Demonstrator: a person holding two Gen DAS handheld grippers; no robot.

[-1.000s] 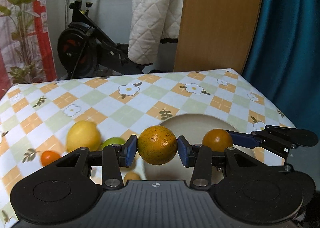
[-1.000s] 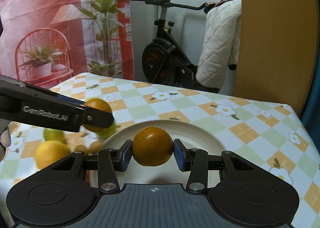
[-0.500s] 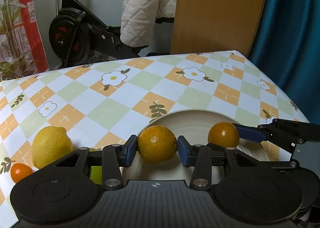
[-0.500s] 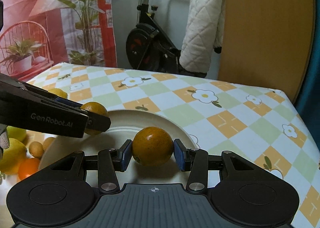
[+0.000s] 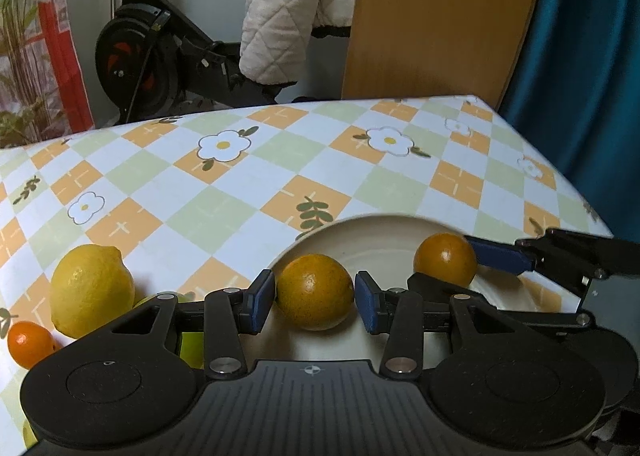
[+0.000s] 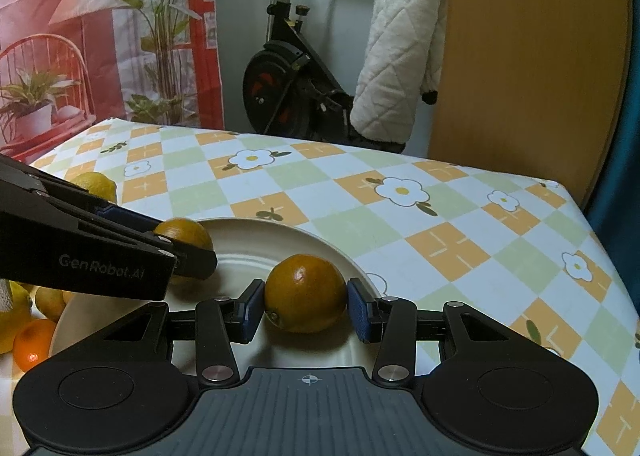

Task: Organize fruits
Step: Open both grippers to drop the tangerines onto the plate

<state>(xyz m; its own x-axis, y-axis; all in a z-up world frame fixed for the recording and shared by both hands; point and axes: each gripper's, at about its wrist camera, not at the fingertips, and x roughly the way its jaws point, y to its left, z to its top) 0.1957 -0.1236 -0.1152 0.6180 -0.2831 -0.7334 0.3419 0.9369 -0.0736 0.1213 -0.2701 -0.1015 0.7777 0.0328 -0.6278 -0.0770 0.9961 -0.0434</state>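
Observation:
My left gripper has an orange between its blue pads, resting low on the cream plate; small gaps show beside the fruit, so the jaws have opened slightly. My right gripper holds a second orange the same way on the plate, with narrow gaps at the pads. Each gripper shows in the other's view: the right one from the right, the left one from the left.
A lemon, a green lime and a small orange fruit lie on the checked tablecloth left of the plate. The table edge runs close on the right. An exercise bike and a wooden panel stand behind.
Both grippers lowered their oranges onto the plate and moved forward. Both jaws loosened a little from the tight hold seen earlier.

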